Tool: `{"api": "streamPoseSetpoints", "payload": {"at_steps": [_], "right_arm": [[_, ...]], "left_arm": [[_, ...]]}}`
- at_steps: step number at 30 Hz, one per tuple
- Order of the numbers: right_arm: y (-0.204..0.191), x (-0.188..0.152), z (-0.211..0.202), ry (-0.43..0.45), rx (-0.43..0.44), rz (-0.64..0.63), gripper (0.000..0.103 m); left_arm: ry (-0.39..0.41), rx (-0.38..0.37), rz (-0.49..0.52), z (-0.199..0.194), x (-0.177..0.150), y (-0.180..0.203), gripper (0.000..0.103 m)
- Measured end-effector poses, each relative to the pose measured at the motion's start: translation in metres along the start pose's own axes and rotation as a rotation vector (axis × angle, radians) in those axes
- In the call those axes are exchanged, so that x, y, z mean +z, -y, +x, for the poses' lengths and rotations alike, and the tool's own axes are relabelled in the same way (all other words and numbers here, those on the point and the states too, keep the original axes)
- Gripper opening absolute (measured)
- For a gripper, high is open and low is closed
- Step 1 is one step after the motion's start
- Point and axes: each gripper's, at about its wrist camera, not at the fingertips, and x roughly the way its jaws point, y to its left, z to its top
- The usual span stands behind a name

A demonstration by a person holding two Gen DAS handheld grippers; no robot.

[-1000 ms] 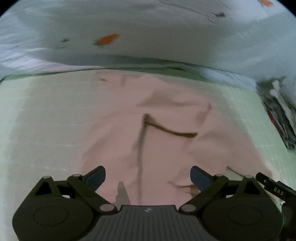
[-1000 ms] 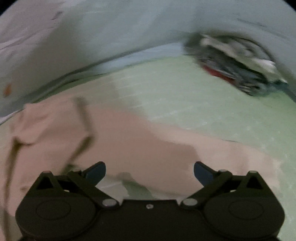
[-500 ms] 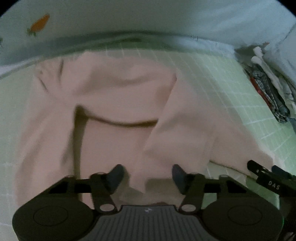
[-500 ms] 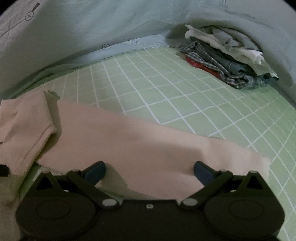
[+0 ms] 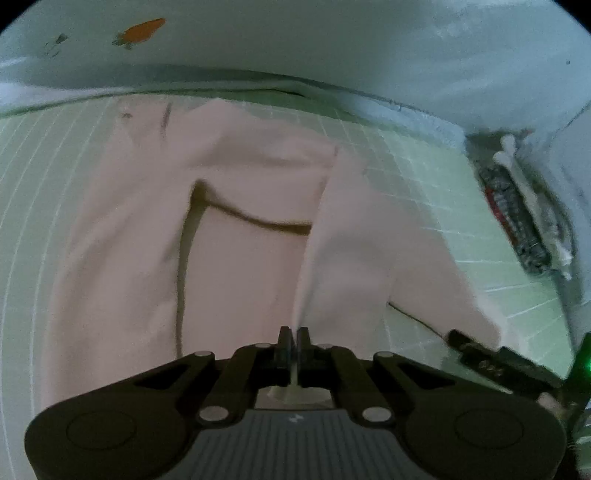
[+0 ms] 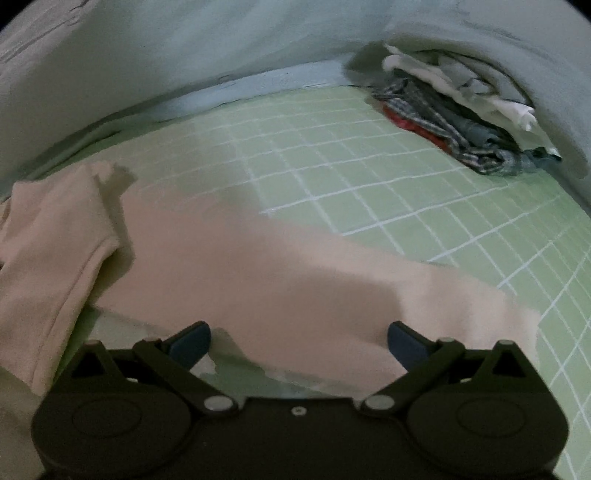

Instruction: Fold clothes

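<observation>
A pale pink garment (image 5: 236,236) lies spread on a green gridded mat (image 5: 424,177). My left gripper (image 5: 294,341) is shut on a fold of this garment near its front edge, and the pinched cloth rises in a ridge away from the fingers. In the right wrist view the same pink garment (image 6: 258,266) lies across the mat (image 6: 369,177). My right gripper (image 6: 297,338) is open, its blue pads just above the garment's near edge, holding nothing. A bunched part of the garment (image 6: 55,229) sits at the left.
A pile of folded clothes (image 6: 461,122) sits at the far right of the mat, also seen in the left wrist view (image 5: 524,206). A pale blue sheet (image 6: 184,55) with a carrot print (image 5: 140,31) rises behind the mat. The right gripper's body (image 5: 509,365) shows at lower right.
My left gripper has closed from wide open to shut, pinching the pink garment's fold. My right gripper has stayed open over the garment's near edge.
</observation>
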Motion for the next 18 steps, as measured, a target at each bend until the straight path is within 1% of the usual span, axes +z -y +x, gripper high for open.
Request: {"api": "streamPoseSetpoints", "payload": {"at_steps": [9, 13, 18], "right_arm": [[-0.031, -0.026, -0.041, 0.021, 0.076, -0.098, 0.103], [-0.041, -0.037, -0.060, 0.044, 0.097, -0.127, 0.103], [-0.055, -0.051, -0.083, 0.062, 0.114, -0.157, 0.103]], "left_arm": [[0.036, -0.026, -0.124, -0.046, -0.034, -0.023, 0.002], [0.061, -0.032, -0.165, -0.064, -0.048, -0.032, 0.002], [0.066, -0.044, -0.216, -0.082, -0.066, -0.048, 0.002]]}}
